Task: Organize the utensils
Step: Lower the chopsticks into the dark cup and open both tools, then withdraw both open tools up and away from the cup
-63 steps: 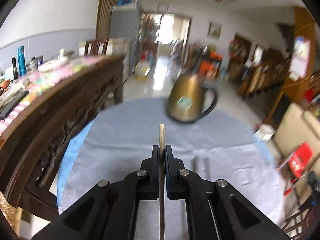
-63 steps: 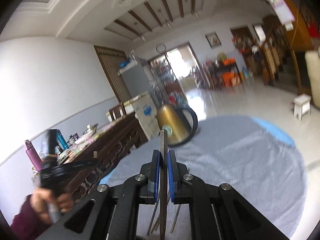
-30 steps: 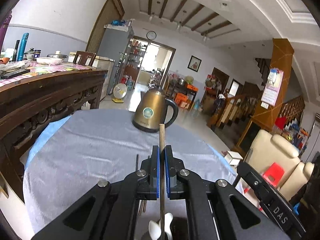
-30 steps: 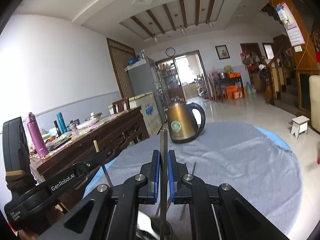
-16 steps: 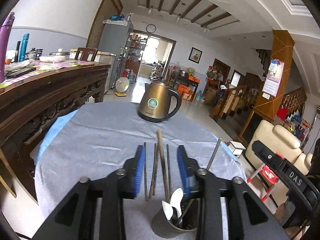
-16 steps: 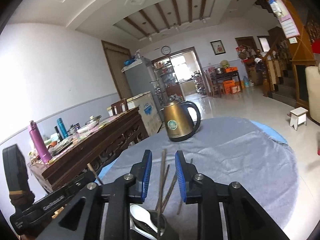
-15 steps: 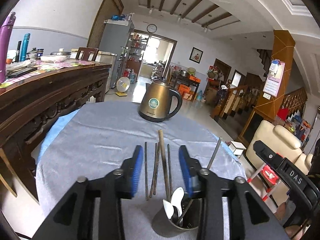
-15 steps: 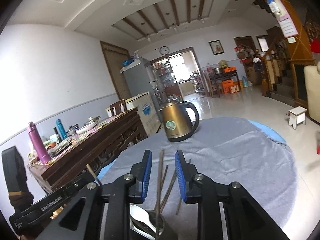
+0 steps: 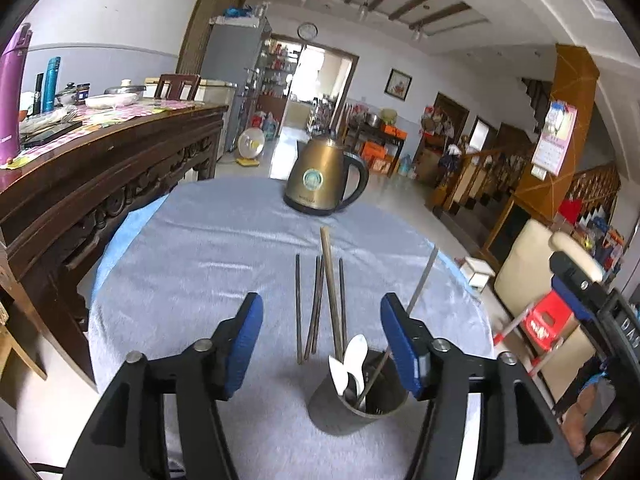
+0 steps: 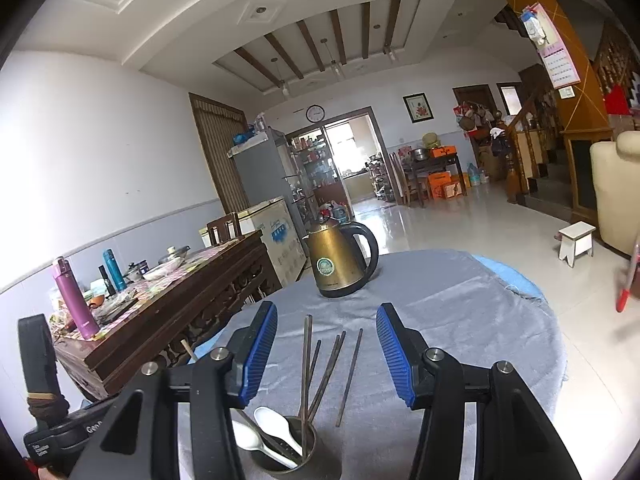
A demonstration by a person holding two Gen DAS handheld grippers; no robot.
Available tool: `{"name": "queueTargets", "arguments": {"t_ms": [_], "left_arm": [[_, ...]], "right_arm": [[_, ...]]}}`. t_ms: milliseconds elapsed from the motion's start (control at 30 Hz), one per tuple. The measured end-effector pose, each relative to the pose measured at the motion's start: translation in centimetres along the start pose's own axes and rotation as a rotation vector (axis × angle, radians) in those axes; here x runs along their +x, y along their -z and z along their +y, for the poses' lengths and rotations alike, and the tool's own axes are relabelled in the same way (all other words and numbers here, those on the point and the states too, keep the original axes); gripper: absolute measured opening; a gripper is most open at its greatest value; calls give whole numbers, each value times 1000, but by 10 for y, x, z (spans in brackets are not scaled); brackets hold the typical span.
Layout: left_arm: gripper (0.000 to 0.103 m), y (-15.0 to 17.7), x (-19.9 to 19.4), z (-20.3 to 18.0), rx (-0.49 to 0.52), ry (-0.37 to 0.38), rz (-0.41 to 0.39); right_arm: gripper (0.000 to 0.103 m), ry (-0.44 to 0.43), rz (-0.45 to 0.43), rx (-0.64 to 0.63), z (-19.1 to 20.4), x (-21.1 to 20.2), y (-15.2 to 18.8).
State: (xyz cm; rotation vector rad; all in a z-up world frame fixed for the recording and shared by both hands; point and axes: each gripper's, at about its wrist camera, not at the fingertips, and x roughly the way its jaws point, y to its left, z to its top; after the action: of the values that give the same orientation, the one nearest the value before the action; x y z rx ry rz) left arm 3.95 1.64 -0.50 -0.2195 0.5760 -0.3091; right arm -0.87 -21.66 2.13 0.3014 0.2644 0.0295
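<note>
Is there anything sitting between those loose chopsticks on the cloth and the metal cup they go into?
Nothing visible does. The loose chopsticks lie flat on the grey cloth just beyond the metal cup, with only bare cloth between. The kettle stands farther back.

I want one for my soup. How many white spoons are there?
2. Both stand in the metal cup near the table's edge: the taller white spoon and the lower white spoon beside it. More could be hidden inside.
</note>
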Motion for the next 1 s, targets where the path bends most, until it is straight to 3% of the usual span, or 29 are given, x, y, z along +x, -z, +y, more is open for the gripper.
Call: {"name": "queueTargets", "arguments": {"t_ms": [467,733,1000], "left_arm": [[72,23,-42,-10,114,-58,87],[75,29,-74,-17,171,-69,89],[76,29,-83,-13,155,-82,87]], "right_arm": [[55,-18,146,74,-13,-34,13],[57,-39,160,68,0,-57,15],[57,-50,173,57,9,-69,17]]}}
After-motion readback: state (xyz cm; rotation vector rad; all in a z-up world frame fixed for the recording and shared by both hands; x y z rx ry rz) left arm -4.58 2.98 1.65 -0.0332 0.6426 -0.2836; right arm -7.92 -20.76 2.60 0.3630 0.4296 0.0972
